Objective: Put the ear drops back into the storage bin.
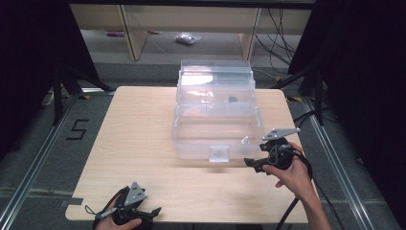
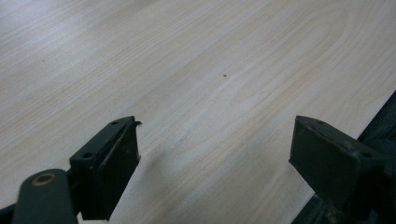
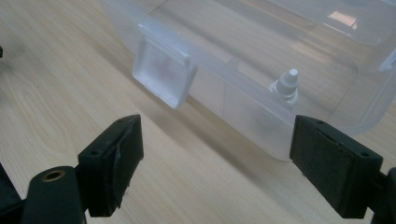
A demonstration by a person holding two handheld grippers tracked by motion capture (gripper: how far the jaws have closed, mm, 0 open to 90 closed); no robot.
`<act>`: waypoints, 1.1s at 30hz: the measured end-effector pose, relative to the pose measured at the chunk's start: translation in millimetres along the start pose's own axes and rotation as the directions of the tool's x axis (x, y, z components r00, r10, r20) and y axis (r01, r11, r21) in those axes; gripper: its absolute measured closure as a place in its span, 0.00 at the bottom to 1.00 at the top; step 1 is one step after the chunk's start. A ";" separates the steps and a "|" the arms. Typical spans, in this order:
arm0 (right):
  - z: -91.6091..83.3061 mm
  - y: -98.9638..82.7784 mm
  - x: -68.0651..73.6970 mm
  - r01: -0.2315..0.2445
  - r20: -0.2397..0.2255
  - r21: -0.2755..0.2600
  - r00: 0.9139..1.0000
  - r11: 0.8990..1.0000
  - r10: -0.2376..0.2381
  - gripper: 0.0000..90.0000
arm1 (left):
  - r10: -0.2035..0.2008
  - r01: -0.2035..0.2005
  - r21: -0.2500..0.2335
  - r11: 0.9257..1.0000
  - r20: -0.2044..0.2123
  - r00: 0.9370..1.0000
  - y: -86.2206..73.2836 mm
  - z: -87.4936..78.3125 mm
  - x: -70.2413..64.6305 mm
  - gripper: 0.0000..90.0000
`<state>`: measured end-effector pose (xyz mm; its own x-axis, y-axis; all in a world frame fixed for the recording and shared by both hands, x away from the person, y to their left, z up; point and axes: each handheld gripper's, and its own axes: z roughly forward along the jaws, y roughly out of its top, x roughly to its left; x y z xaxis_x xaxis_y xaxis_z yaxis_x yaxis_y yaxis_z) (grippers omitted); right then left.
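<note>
A clear plastic storage box [image 1: 216, 132] stands open on the pale wooden tabletop [image 1: 139, 139], toward its far half, with the lid [image 1: 215, 76] tipped up behind it and a clear latch tab [image 1: 219, 153] hanging from the middle of its near wall. Inside the box, close to its near right corner, a small white dropper bottle [image 3: 286, 86] stands upright with its narrow tip pointing up; a small dark item [image 1: 233, 99] lies in the upper tray toward the back, too small to identify. The right gripper [image 1: 252, 163] sits just beside the box's near right corner, held in the person's right hand [image 1: 292, 175], its jaws spread wide and holding nothing, aimed at the front wall between the latch tab and the bottle. The left gripper [image 1: 154, 211] rests well apart from the box, at the tabletop's near edge to the box's left, held in the left hand [image 1: 117, 221]; its jaws are also wide apart over bare wood, gripping nothing.
</note>
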<state>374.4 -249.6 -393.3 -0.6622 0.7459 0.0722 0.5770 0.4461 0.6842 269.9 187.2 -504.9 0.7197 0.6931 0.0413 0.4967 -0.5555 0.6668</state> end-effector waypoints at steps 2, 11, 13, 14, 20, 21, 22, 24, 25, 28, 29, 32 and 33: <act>0.0 -3.2 1.4 0.002 -0.002 -0.001 1.000 1.000 -0.002 0.20 | 0.000 0.000 0.001 1.000 0.001 1.000 0.0 -0.1 0.2 0.17; 4.6 -13.0 15.7 -0.017 -0.022 -0.009 1.000 1.000 0.017 0.20 | -0.001 0.001 0.000 1.000 0.002 1.000 0.0 -0.3 0.2 0.17; 6.7 -15.3 18.7 -0.006 -0.022 -0.011 1.000 1.000 0.005 0.20 | -0.007 0.007 -0.004 1.000 -0.002 1.000 0.0 0.3 0.0 0.17; 7.8 -16.2 19.8 0.000 -0.029 -0.017 1.000 1.000 0.000 0.20 | -0.046 0.046 -0.037 0.998 0.001 0.999 -0.3 2.3 -2.7 0.17; 15.0 -25.0 25.2 -0.005 -0.036 -0.011 0.999 1.000 0.005 0.20 | -0.003 0.003 -0.001 1.000 0.002 1.000 0.0 -0.8 0.2 0.17; 14.7 -25.7 25.0 0.006 -0.043 0.003 0.999 1.000 -0.005 0.20 | -0.004 0.004 -0.003 1.000 0.002 1.000 0.0 -0.8 0.2 0.17; 15.4 -27.4 25.6 0.003 -0.042 0.016 0.999 1.000 -0.002 0.20 | -0.003 0.003 -0.003 1.000 0.002 1.000 0.0 -0.9 0.2 0.17; 17.9 -30.1 26.8 0.001 -0.047 0.012 0.999 1.000 -0.001 0.20 | -0.003 0.003 -0.003 1.000 0.002 1.000 0.0 -0.9 0.2 0.17; 19.0 -31.9 27.4 -0.001 -0.046 0.014 0.999 1.000 0.002 0.20 | -0.003 0.003 -0.003 1.000 0.002 1.000 0.0 -0.9 0.2 0.17; 21.3 -36.4 29.1 -0.013 -0.044 0.016 0.999 1.000 0.014 0.20 | -0.004 0.004 -0.005 1.000 0.001 1.000 -0.1 -0.8 0.3 0.17; 25.3 -38.6 28.3 0.005 -0.047 -0.029 0.999 1.000 -0.007 0.20 | -0.004 0.004 0.000 1.000 -0.002 1.000 0.1 -1.1 0.2 0.17; 24.8 -42.4 28.6 0.007 -0.045 -0.012 0.999 1.000 -0.008 0.19 | -0.002 0.002 -0.003 1.000 0.002 1.000 0.0 -1.0 0.2 0.17; 25.7 -43.6 28.9 0.004 -0.053 -0.026 0.999 1.000 -0.005 0.19 | -0.002 0.002 -0.002 1.000 0.002 1.000 0.0 -0.9 0.1 0.17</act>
<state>342.4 -234.7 -439.7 -0.6896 0.7162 0.1068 0.5620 0.4363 0.7027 269.5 187.7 -504.2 0.7198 0.6932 0.0386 0.4970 -0.5533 0.6684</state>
